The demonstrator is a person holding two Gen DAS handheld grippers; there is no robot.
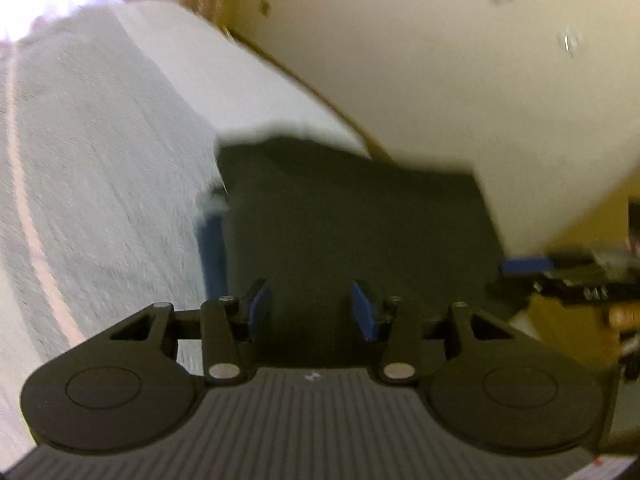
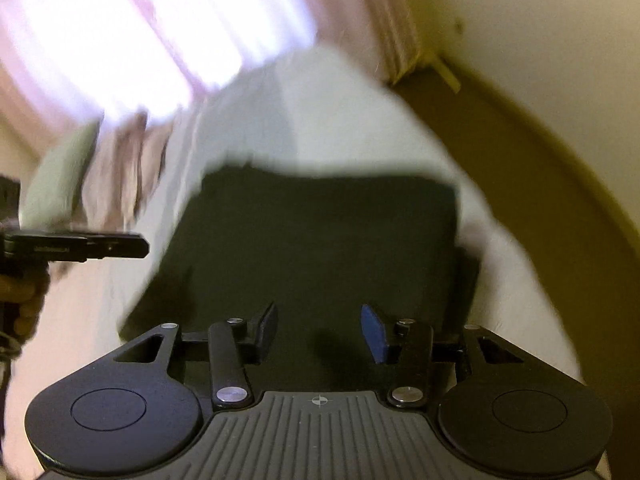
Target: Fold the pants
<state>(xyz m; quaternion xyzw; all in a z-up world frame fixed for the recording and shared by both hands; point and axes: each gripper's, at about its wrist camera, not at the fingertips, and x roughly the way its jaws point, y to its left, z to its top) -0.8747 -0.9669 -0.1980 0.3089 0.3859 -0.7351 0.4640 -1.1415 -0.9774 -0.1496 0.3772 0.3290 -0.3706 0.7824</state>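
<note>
The dark pants (image 1: 352, 240) lie as a flat, roughly rectangular folded shape on the white bed (image 1: 100, 160). In the left wrist view my left gripper (image 1: 312, 308) is open over their near edge, with nothing between its blue pads (image 1: 258, 306). My right gripper (image 1: 560, 276) shows at the right edge of that view, beside the pants. In the right wrist view the pants (image 2: 320, 240) fill the middle, and my right gripper (image 2: 320, 330) is open above their near part, holding nothing. My left gripper (image 2: 80, 246) pokes in from the left. Both views are motion-blurred.
The bed (image 2: 340, 112) runs away toward a bright curtained window (image 2: 140, 32). A pale green pillow (image 2: 60, 176) lies at its far left. A cream wall (image 1: 440, 60) and ochre floor (image 2: 560, 200) border the bed on the right. A hand (image 2: 24, 300) holds the left gripper.
</note>
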